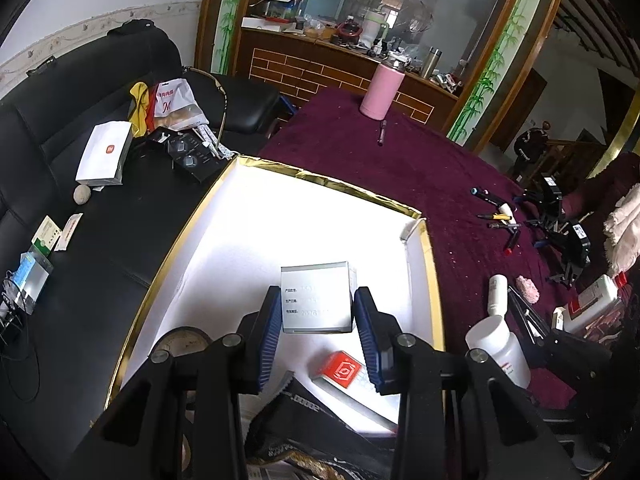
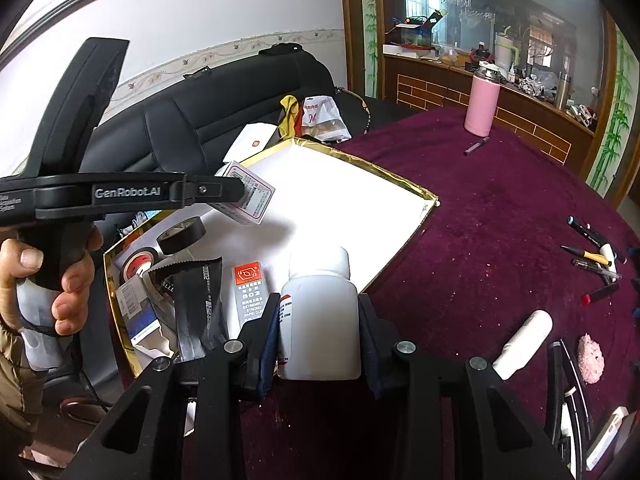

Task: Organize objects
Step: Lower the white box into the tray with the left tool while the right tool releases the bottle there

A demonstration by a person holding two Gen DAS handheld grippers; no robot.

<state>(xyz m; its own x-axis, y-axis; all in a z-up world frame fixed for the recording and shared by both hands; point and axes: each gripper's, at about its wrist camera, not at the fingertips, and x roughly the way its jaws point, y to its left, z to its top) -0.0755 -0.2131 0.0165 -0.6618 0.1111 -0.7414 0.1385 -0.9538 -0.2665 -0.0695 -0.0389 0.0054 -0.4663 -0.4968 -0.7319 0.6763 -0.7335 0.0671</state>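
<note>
A gold-rimmed tray (image 2: 404,188) already holds tape rolls (image 2: 181,235) and glue (image 2: 251,288) as the left gripper (image 1: 315,312), clamped on a small box (image 1: 318,298), hovers above it, the right gripper (image 2: 319,334) grips a white bottle (image 2: 318,320), pens (image 2: 592,258) still scattered.

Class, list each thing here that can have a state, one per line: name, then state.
Left tool: shut on small white box, held over the tray.
Right tool: shut on white bottle, upright, capped.
Gold-rimmed tray: partly filled.
Pink flask: upright, lidded.
Black tape roll: in tray.
</note>
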